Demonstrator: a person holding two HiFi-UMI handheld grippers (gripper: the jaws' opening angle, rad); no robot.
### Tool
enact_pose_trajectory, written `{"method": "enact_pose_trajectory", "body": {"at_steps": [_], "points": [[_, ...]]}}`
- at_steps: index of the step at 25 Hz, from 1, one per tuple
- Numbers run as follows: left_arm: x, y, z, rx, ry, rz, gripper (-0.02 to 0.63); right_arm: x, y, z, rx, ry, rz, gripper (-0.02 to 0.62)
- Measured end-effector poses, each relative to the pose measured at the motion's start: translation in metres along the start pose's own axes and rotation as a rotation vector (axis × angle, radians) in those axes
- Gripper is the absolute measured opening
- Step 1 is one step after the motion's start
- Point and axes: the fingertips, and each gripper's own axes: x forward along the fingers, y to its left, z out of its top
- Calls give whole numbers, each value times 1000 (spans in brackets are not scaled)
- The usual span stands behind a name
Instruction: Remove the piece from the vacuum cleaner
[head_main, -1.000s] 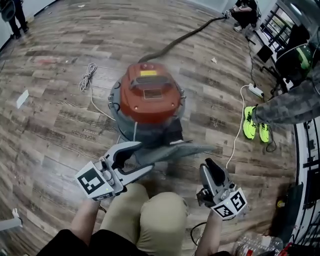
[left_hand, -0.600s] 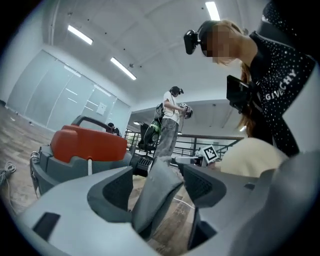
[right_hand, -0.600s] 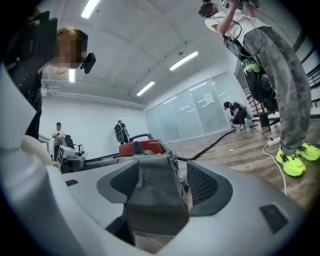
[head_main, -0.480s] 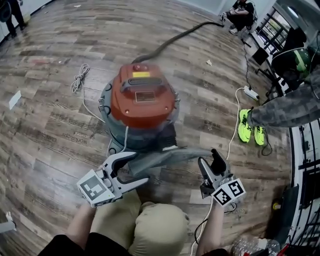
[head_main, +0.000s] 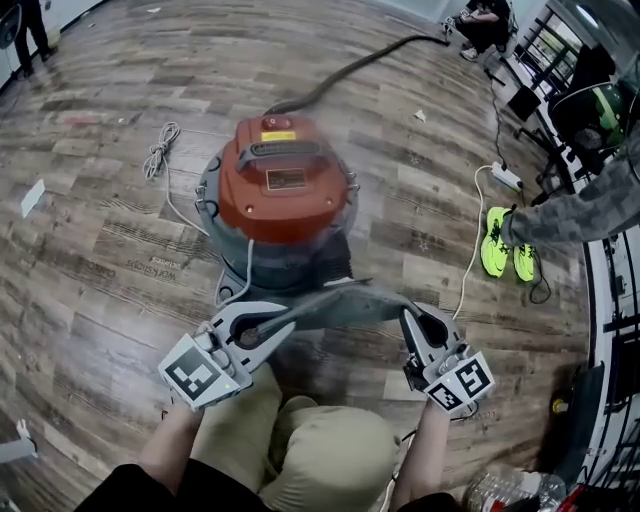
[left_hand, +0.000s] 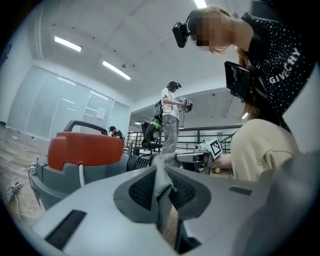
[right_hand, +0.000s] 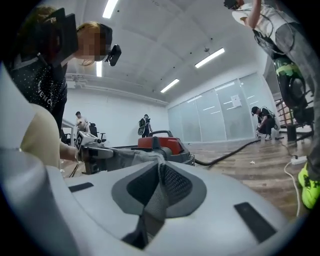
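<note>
Head view: round vacuum cleaner on the wood-grain plank floor, with a glossy orange-red domed lid and moulded handle over a grey drum. Black ribbed hose snaking away toward the floor's far right corner. Thin white cord in a loose coil to the left of the drum. On the near side of the drum, a grey cloth piece, soft and creased, stretched into a band between the left gripper and the right gripper. Upper edge close against the drum's base; attached or free, impossible to tell.

Left gripper view: pale grey plastic fingers with dark cross-hatched pads, closing and nearly together, pinching an upright fold of the cloth. Beyond them, the orange lid at left and the right gripper at the band's far end.

Right gripper view: matching fingers, closing to a narrow slit, clamping the woven cloth between meshed pads, with a strip hanging below. Band running left to the other gripper, vacuum cleaner behind.
</note>
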Motion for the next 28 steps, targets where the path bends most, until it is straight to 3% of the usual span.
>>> {"method": "enact_pose_trajectory", "body": {"at_steps": [10, 15, 19, 23, 24, 27, 28], "points": [[-6, -8, 1, 7, -30, -11, 43, -13, 27, -8, -13, -8, -31, 34], [-17, -18, -5, -33, -42, -47, 41, -38, 27, -13, 40, -42, -106, 34], [-18, -10, -5, -27, -54, 3, 43, -34, 35, -16, -2, 9, -109, 34], [-21, -1, -10, -79, -90, 22, 44, -29, 35, -10, 45, -39, -117, 35], [-24, 1, -7, -103, -115, 23, 63, -28, 36, -10, 79, -57, -114, 37], [-32, 6, 1, -150, -175, 43, 298, -25, 36, -7, 177, -119, -112, 239], [-34, 6, 1, -141, -168, 46, 310, -25, 37, -6, 181, -126, -117, 270]]}}
